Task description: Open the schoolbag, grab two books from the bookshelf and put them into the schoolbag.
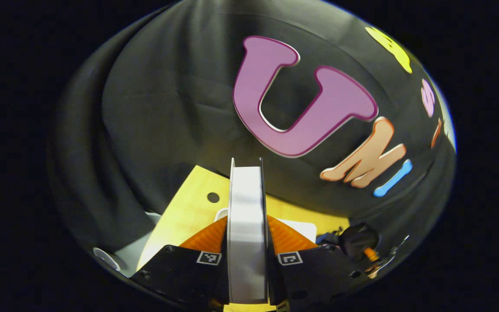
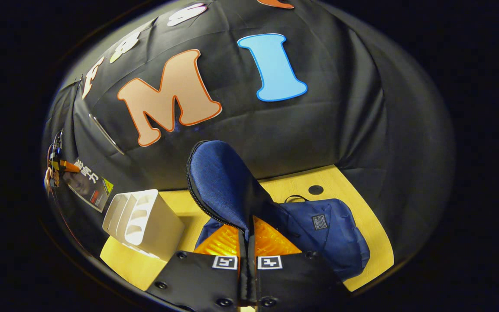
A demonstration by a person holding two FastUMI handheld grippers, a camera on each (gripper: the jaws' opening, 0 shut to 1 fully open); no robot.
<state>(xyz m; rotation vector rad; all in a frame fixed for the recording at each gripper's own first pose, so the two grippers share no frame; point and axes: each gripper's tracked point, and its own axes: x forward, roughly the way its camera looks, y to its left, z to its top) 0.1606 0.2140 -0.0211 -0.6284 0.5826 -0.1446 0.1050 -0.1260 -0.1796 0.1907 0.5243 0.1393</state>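
Now left gripper jaws clamped on 1 upright book, right gripper jaws pinching the schoolbag flap.

The right gripper pinches the blue schoolbag's raised flap beside a white bookshelf on the table.

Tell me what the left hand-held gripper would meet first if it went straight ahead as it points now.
Probably the black cloth wall. The left hand-held gripper holds a book and points above the table; depth is unclear.

Navy schoolbag, white bookshelf, yellow table.
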